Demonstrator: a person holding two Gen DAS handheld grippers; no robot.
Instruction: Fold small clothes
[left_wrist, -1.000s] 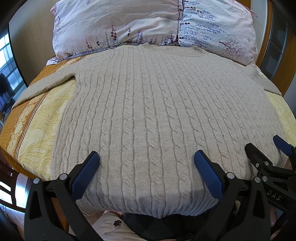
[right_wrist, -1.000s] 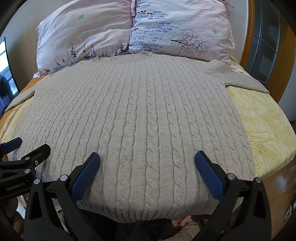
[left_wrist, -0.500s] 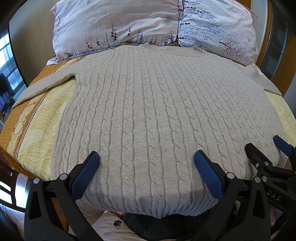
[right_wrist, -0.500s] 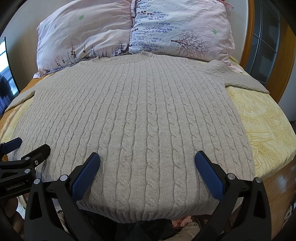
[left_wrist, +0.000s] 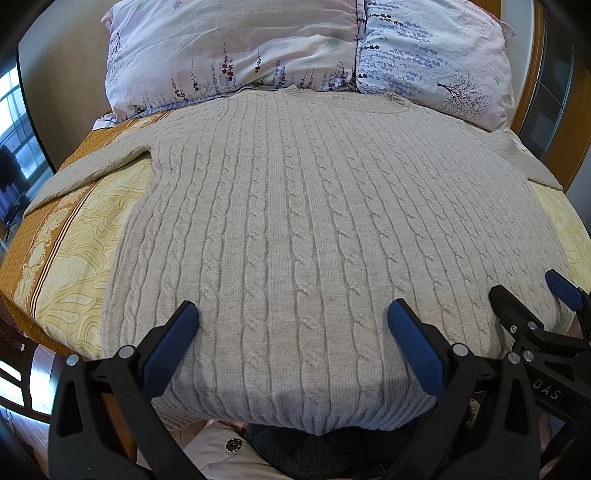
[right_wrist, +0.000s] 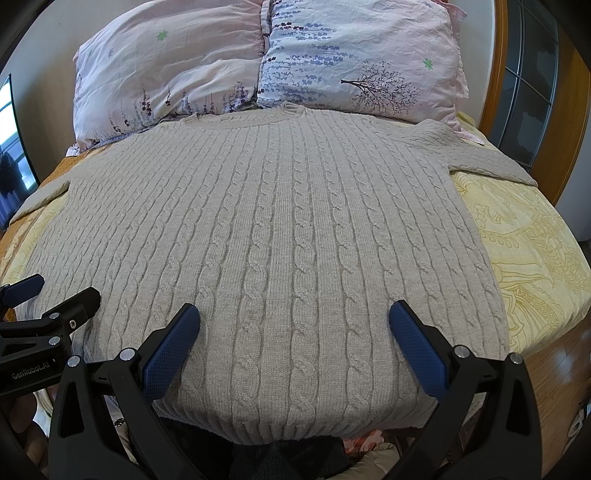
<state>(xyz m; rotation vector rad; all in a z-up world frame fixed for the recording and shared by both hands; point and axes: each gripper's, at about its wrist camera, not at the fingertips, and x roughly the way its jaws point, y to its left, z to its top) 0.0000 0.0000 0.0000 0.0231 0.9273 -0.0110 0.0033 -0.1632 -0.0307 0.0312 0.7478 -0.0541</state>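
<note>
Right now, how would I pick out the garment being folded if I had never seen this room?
Find the bed with its yellow patterned cover and two floral pillows at the head. Spread flat over the cover, collar toward the pillows, lies the sweater. It alone is plain beige cable knit; everything around it is printed.

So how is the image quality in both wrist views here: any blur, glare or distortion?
Left wrist view: sharp; strong fisheye bowing of the sweater and bed edges; dark corner vignetting; window at the left edge blown out. Right wrist view: equally sharp and evenly lit; same barrel distortion; soft shadow under the sweater's hem; mild sheen on the wooden floor.
</note>
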